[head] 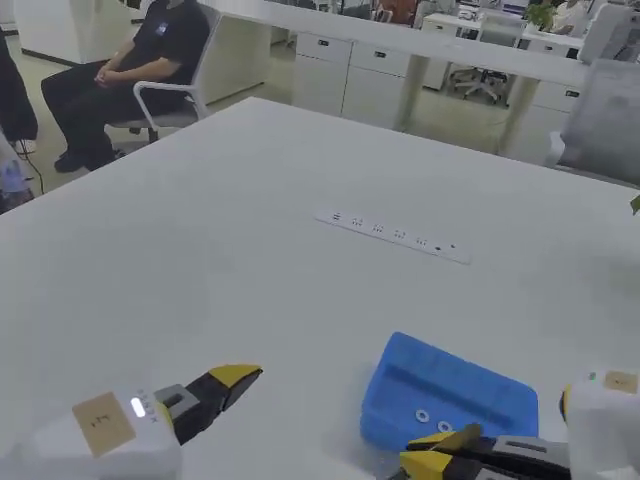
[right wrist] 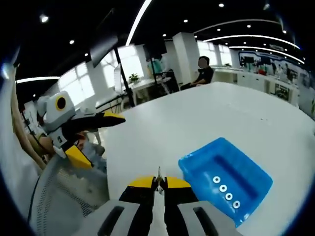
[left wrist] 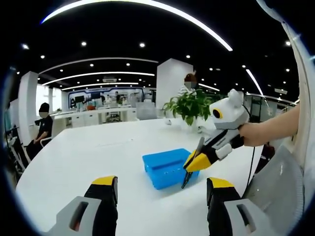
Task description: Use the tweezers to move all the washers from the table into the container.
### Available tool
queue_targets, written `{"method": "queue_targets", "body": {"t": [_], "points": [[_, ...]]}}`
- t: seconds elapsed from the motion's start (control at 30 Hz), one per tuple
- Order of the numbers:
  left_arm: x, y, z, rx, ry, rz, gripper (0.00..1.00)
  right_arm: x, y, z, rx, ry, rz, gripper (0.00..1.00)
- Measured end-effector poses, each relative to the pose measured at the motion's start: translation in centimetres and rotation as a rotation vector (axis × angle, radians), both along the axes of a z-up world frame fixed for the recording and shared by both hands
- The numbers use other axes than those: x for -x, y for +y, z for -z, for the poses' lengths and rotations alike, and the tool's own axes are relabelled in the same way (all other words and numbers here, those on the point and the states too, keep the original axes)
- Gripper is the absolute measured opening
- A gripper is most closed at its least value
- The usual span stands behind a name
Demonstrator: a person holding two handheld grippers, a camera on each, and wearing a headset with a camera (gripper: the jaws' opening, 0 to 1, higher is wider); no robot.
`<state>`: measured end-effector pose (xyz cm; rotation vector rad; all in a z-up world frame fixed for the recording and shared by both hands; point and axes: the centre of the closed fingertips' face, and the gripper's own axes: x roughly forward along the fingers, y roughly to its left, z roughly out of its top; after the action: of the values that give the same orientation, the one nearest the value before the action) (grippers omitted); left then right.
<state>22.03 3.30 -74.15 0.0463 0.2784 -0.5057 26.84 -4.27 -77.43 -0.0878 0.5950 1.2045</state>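
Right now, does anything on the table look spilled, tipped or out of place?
Nothing stands out. The blue container sits flat on the table with four washers in a row inside, and the tweezers sit straight in the shut right gripper.

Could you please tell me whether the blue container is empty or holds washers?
Not empty: four washers lie in a row inside the container, seen in the right gripper view.

The white table (head: pixel 200 250) carries a blue container (head: pixel 398 385) and, farther back, a white power strip (head: pixel 395 236)
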Motion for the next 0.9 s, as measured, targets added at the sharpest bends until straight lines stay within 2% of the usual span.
{"method": "queue_targets", "body": {"t": [0.3, 0.57, 0.77, 0.9], "points": [[0.1, -0.5, 0.3, -0.012, 0.012, 0.022, 0.75, -2.1, -1.7, -1.5, -0.064, -0.007, 0.122, 0.03], [0.1, -0.4, 0.5, -0.014, 0.023, 0.009, 0.75, -4.1, -2.1, -2.5, -0.1, -0.026, 0.172, 0.03], [0.2, -0.3, 0.3, 0.0, 0.02, 0.005, 0.75, -6.0, -1.7, -2.3, -0.089, -0.026, 0.193, 0.03], [0.2, -0.4, 0.3, -0.005, 0.017, 0.011, 0.75, -6.9, -1.1, -1.0, -0.034, -0.024, 0.158, 0.03]]}}
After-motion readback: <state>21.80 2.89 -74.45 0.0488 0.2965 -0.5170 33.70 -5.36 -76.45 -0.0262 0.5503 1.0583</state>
